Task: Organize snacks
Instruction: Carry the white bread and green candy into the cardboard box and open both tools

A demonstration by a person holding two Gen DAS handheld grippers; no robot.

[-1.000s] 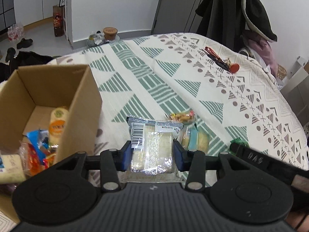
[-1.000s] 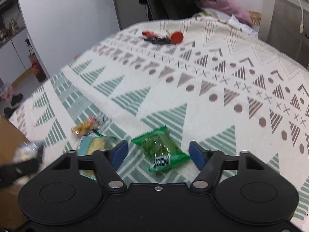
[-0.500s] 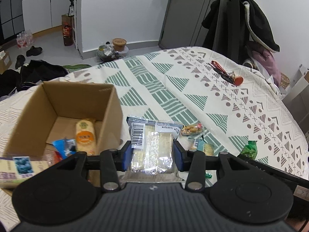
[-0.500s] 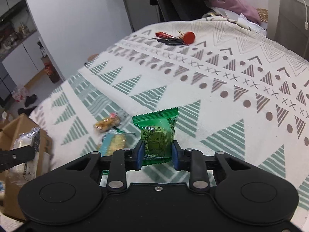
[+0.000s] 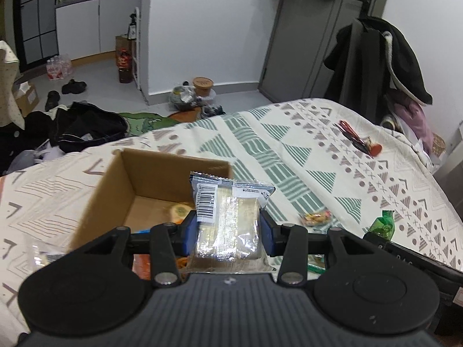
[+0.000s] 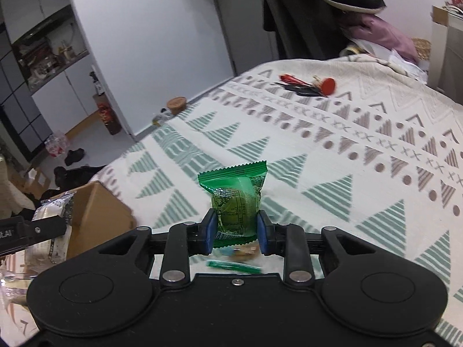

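Cardboard box (image 5: 150, 179) on the patterned bedspread (image 5: 289, 150) already holds several snacks. Left gripper (image 5: 228, 232), fingers pinching a clear cracker packet (image 5: 228, 219), hovers at the box's near edge; right gripper (image 6: 235, 231) pinches a green snack packet (image 6: 235, 199) above the bed. Left to do: both drops, plus a small wrapped sweet (image 5: 315, 218) on the bedspread.

Both the left gripper (image 5: 228, 232) and right gripper (image 6: 236, 232) are matte black, with blue finger pads (image 5: 188, 231) and silver pivot screws (image 6: 173, 275).
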